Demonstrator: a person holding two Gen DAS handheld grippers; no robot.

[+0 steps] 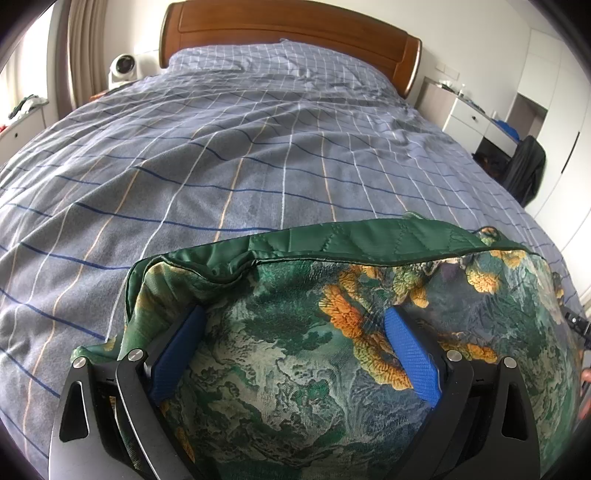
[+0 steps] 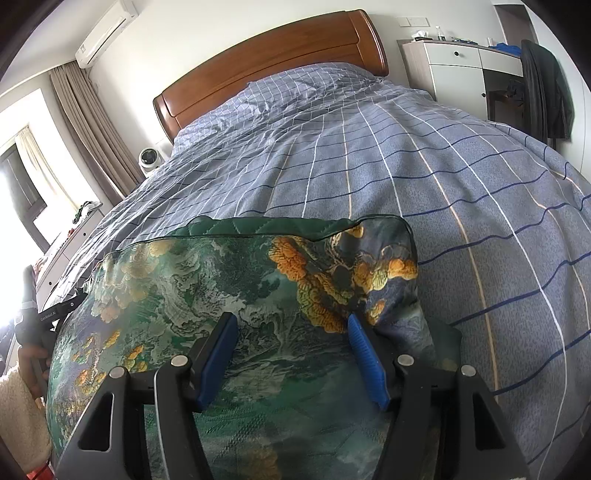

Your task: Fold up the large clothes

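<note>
A folded padded garment (image 1: 295,369) (image 2: 229,280), green with orange and grey print and a quilted green lining along its far edge, lies at the near end of the bed. My left gripper (image 1: 293,314) stands open over its left part, the blue pads (image 1: 184,343) wide apart with the cloth lying flat beneath and between them. My right gripper (image 2: 291,318) is open over its right part, the pads (image 2: 365,362) apart and nothing pinched. The left gripper's black frame (image 2: 55,314) and a hand (image 2: 33,365) show at the right wrist view's left edge.
The bed's blue checked duvet (image 1: 258,155) (image 2: 461,177) stretches to a wooden headboard (image 1: 288,26) (image 2: 273,62). A white fan (image 1: 122,68) stands left of the bed. White cabinets (image 2: 458,70) and a dark garment on a chair (image 1: 526,170) stand to the right.
</note>
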